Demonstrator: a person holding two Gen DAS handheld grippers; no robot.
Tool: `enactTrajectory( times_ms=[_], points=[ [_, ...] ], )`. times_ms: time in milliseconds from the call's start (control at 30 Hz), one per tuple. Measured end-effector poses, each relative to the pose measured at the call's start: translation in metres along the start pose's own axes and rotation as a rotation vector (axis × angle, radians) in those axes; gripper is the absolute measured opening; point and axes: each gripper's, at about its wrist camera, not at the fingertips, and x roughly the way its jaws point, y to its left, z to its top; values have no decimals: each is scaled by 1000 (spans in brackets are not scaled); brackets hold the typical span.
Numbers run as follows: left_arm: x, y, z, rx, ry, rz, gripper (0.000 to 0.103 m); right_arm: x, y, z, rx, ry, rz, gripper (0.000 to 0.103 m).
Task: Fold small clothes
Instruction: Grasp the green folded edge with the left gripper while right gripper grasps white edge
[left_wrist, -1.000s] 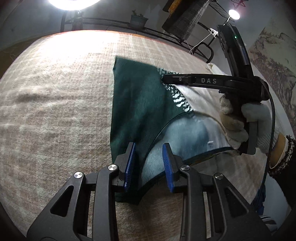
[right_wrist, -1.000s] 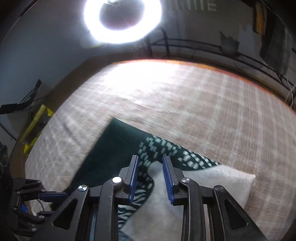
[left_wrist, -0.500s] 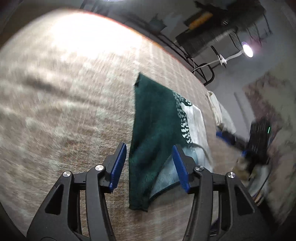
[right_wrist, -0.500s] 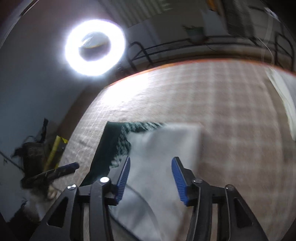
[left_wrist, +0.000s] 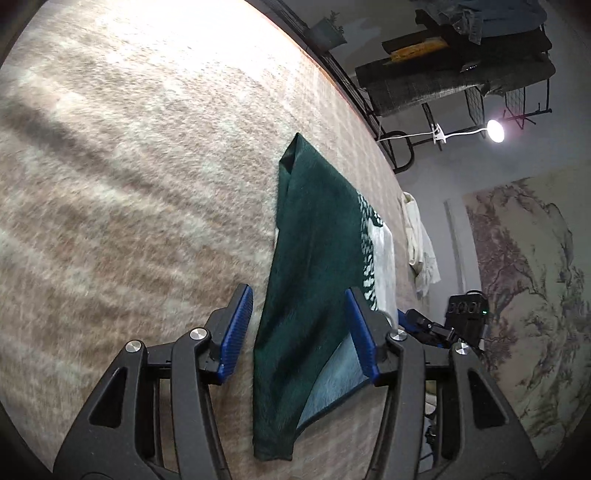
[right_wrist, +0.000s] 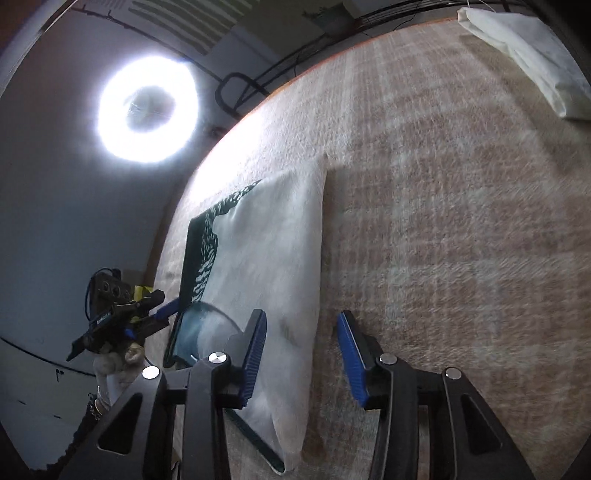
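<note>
Two grippers hang over a small folded garment that lies flat on a beige checked cloth-covered table. Seen from the left wrist, the garment is a long dark green strip with a green-and-white patterned band and a white panel along its far side, and a pale blue lining showing at the near end. The left gripper has its blue pads set well apart, astride the green near end of the garment; neither pad presses on the fabric. From the right wrist, the same garment shows mostly its white side, with the dark green edge and pattern toward the left. The right gripper has its jaws closing, the white edge of the garment lying below and between them, the left pad over the cloth and the right pad over bare table, gripping nothing. The left gripper also appears in this view at the far left, held by a gloved hand. A crumpled white cloth lies well apart near the table's far edge, and a ring light glares beyond the table.
</note>
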Motion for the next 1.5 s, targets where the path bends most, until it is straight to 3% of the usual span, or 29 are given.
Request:
enactTrajectory(
  times_ms=[233,367,433,467,500,600,767,967,1200,1267,1333,1367,1433,1500],
  points=[
    [17,-14,10,51,18,3,53,14,-14,5,108,-14,161,40],
    [24,-28,10,100,3,61,52,34,1,13,103,-12,165,35],
    [29,-35,7,137,6,120,38,39,7,13,99,-15,135,24],
    [31,-38,5,161,6,162,22,41,11,14,98,-11,120,21],
    [33,-39,3,180,9,198,8,43,14,14,95,-10,108,11],
    [33,-46,-4,221,-22,245,4,45,27,14,66,-9,47,3],
    [27,-63,-16,286,-70,294,2,35,60,14,-63,-23,-85,1],
    [11,-75,-21,308,-105,294,2,23,93,19,-171,-45,-155,1],
    [23,-66,-16,256,-64,300,2,22,87,18,-171,-22,-136,4],
    [21,-60,-15,213,-56,291,6,25,79,14,-148,-10,-125,10],
    [12,-53,-17,197,-56,291,11,26,72,13,-131,2,-132,37],
    [4,-51,-21,194,-71,291,11,24,67,12,-131,6,-126,38],
    [-15,-44,-33,170,-94,279,20,17,60,11,-148,12,-126,38],
    [-32,-33,-48,119,-104,261,52,6,49,14,-135,0,-117,41]
  ],
)
